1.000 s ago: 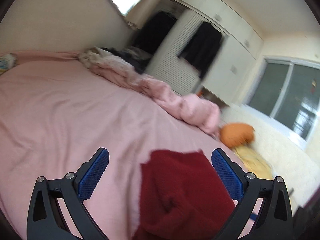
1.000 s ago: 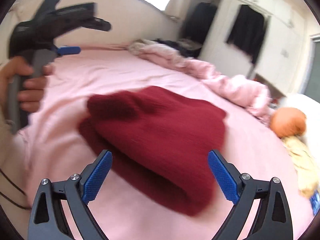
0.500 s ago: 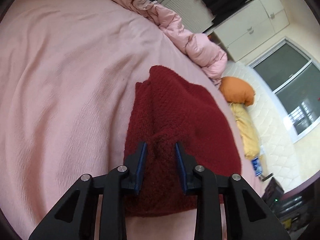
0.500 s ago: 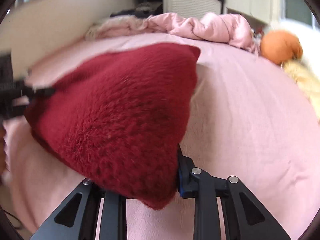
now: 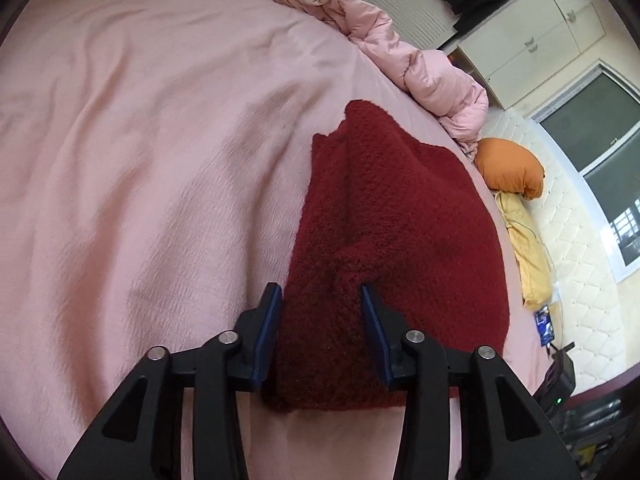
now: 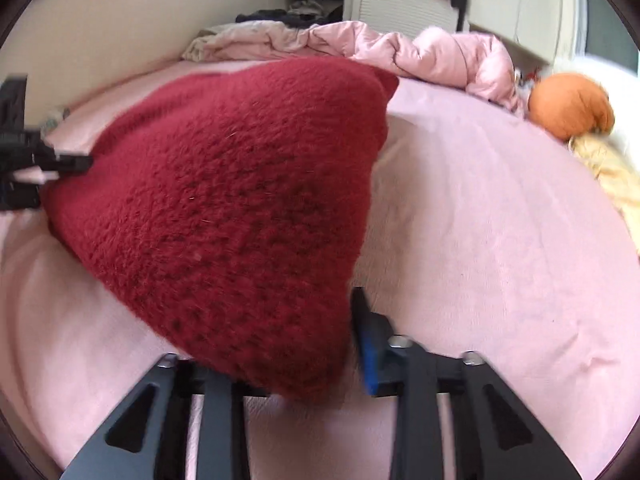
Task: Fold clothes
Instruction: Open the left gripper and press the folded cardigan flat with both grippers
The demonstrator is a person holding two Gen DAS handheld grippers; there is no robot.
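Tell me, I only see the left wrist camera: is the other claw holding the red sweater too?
Observer: Yes. The right claw is shut on a corner of the sweater.
Operator: Is the sweater flat on the bed?
Observer: No. In the right wrist view that corner looks held up off the bed.
Operator: Can you see my claw from there?
Observer: Yes. The left claw grips the sweater's far end.

Dark-red fuzzy knit garment [image 5: 392,216] — bunched; on bed.
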